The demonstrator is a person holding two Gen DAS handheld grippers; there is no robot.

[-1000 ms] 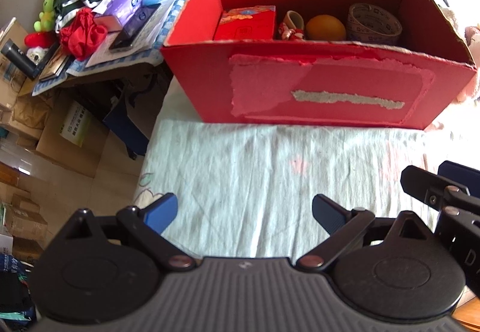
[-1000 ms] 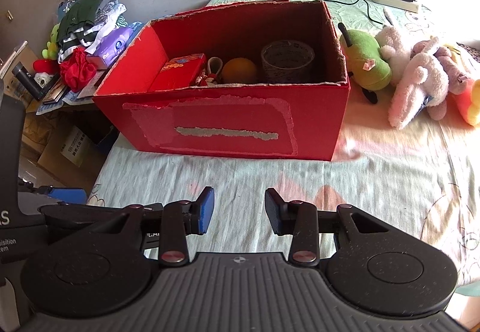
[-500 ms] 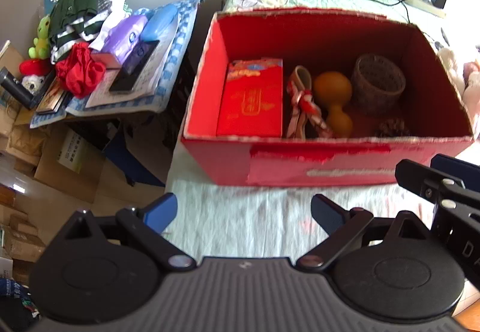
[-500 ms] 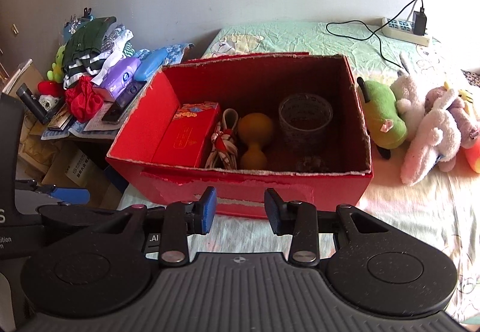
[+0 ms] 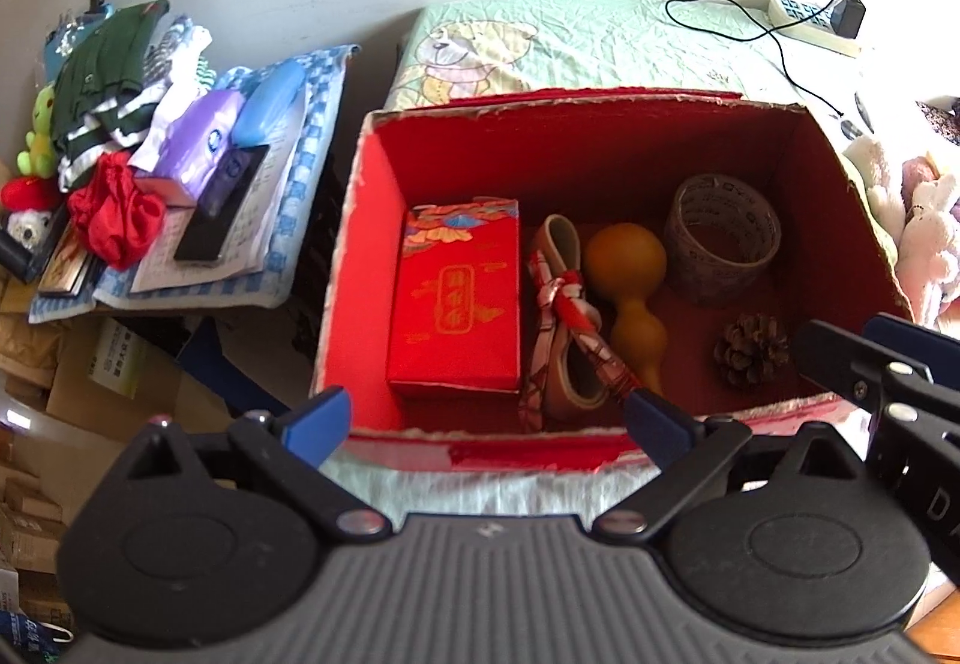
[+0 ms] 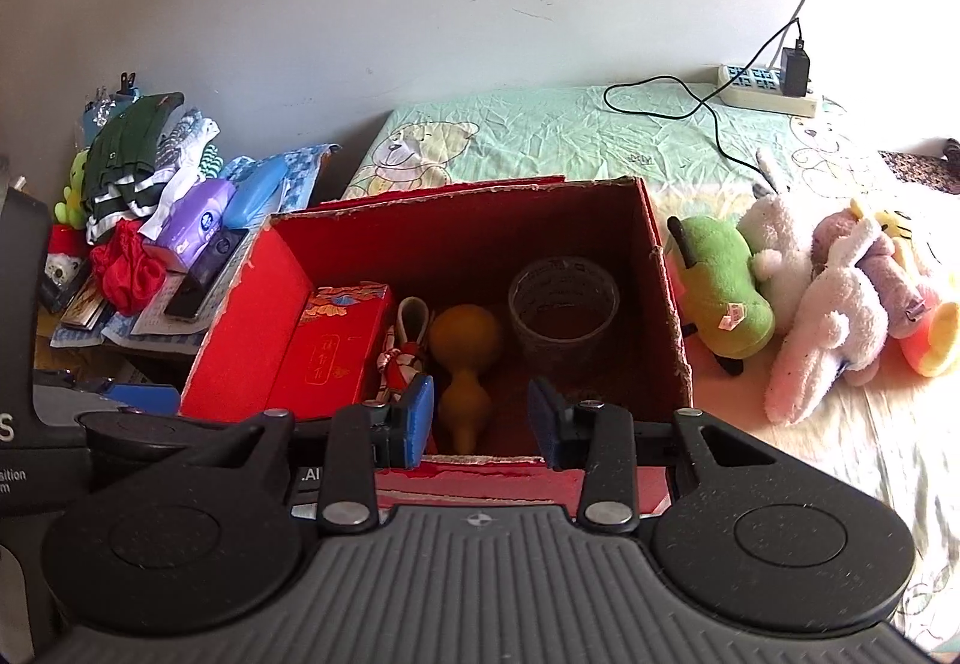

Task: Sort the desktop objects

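Observation:
A red cardboard box [image 5: 372, 268] [image 6: 666, 316] stands open on the bed. Inside lie a red gift packet [image 5: 456, 298] [image 6: 336, 346], a patterned cloth sandal [image 5: 564, 316] [image 6: 405, 349], a yellow gourd [image 5: 630, 280] [image 6: 462, 358], a tape roll [image 5: 723, 238] [image 6: 564, 307] and a pine cone [image 5: 750, 349]. My left gripper [image 5: 483, 421] hangs open above the box's near wall, holding nothing. My right gripper [image 6: 480, 421] is open too, narrower, over the near wall in front of the gourd; it also shows at the left view's right edge.
Several plush toys [image 6: 804, 292] lie on the bed right of the box. A power strip [image 6: 768, 88] with a cable sits by the wall. A cluttered side table [image 5: 180, 196] with clothes, tissues and a phone stands left, cardboard boxes [image 5: 78, 370] below it.
Both grippers have risen and moved toward the box, so I look down into it now instead of at its front wall. The jaws have not changed.

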